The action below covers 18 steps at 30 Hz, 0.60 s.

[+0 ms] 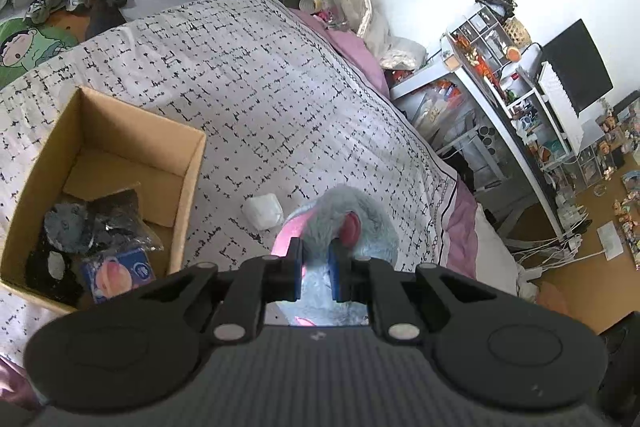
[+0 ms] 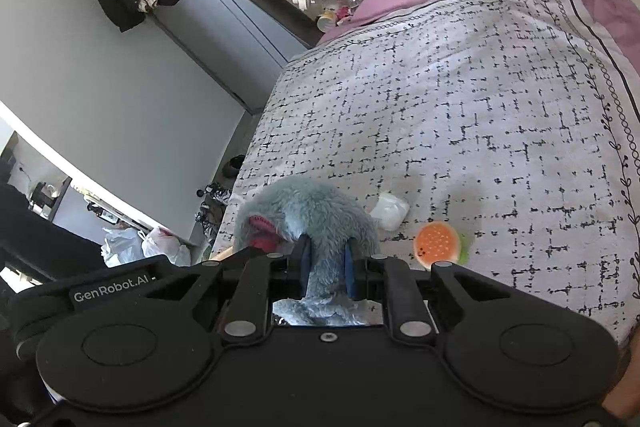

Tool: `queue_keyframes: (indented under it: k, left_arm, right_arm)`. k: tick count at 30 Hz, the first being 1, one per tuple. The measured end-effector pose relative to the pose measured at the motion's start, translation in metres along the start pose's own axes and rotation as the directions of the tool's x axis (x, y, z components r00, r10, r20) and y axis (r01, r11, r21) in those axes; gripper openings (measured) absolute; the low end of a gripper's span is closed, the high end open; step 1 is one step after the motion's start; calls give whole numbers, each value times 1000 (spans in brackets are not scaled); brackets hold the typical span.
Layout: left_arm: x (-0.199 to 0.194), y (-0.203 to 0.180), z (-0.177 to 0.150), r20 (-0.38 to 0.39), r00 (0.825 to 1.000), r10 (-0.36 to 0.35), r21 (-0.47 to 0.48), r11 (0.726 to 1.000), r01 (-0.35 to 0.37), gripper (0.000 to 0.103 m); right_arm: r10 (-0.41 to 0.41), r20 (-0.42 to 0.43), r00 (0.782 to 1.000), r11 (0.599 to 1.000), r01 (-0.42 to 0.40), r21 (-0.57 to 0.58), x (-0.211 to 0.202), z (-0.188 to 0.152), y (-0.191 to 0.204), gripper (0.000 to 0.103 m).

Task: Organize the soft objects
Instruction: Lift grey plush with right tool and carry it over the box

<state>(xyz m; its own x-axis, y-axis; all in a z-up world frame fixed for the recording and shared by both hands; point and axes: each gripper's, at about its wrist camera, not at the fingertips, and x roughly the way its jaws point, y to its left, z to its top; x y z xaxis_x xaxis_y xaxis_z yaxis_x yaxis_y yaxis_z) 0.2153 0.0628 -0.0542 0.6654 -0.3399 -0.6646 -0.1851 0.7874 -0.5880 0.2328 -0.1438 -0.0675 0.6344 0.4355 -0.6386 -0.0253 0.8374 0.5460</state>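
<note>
Grey plush toy (image 1: 352, 219) pinched between both the left gripper (image 1: 316, 271) and right gripper (image 2: 328, 269).

bright daylight, soft shadows, wall glare, fisheye warp at edges, slight blur

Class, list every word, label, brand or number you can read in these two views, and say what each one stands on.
"GenRobot.AI": white lettering on the black body of the left claw, seen at the lower left of the right wrist view.
Blue packet in the cardboard box: printed, but too blurred to read.
Jars and boxes on the shelves: labels too small to read.
</note>
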Motion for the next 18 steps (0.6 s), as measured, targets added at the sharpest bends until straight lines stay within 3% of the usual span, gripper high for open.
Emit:
queue_keyframes:
  k: [18]
  left_arm:
    - [-27, 62, 40, 38, 999, 16, -56, 998, -14, 12]
  right_arm:
    - [24, -48, 999, 998, -27, -64, 41, -15, 67, 17]
